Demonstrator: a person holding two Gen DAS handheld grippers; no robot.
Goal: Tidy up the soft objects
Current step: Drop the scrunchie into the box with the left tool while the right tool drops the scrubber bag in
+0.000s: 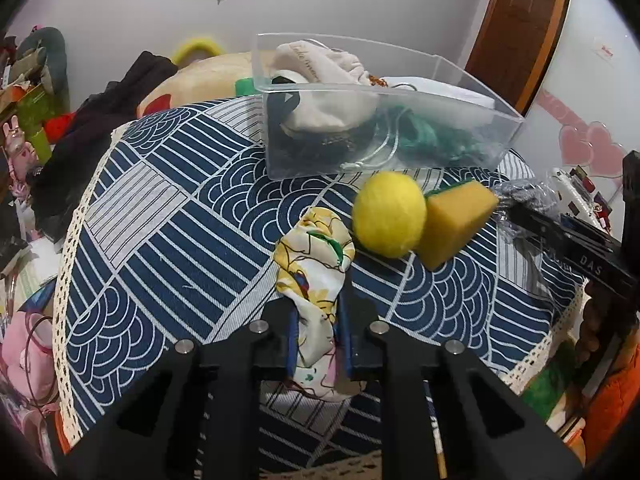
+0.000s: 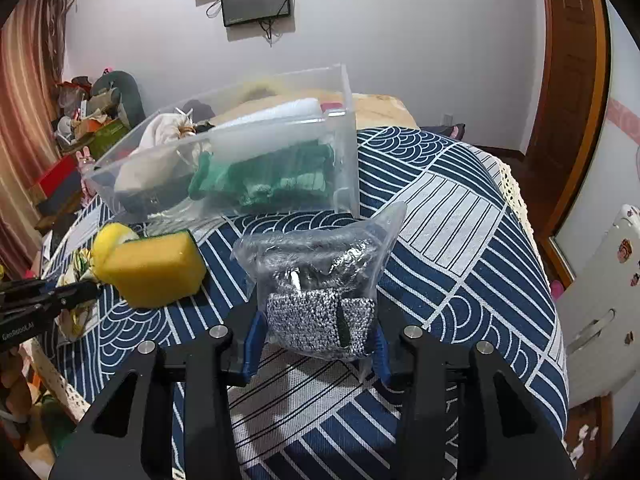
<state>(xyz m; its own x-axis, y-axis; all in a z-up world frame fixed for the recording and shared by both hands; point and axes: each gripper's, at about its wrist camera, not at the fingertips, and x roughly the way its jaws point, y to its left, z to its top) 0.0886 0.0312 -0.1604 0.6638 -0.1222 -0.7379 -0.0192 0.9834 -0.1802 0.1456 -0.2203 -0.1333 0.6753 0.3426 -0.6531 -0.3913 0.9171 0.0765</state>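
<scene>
Blue patterned tablecloth (image 1: 168, 240); left gripper (image 1: 320, 324) clamps crumpled floral cloth (image 1: 316, 264); right gripper (image 2: 316, 340) clamps bagged silver scrubbers (image 2: 320, 280).

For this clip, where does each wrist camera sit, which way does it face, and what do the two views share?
Left wrist: on the left gripper, looking along its fingers shut on a floral cloth toward the clear bin; the right gripper enters at right.
Right wrist: on the right gripper, shut on a bagged silver scrubber, facing the bin.
Shared: bin, yellow sponge, yellow ball, patterned tablecloth.
</scene>
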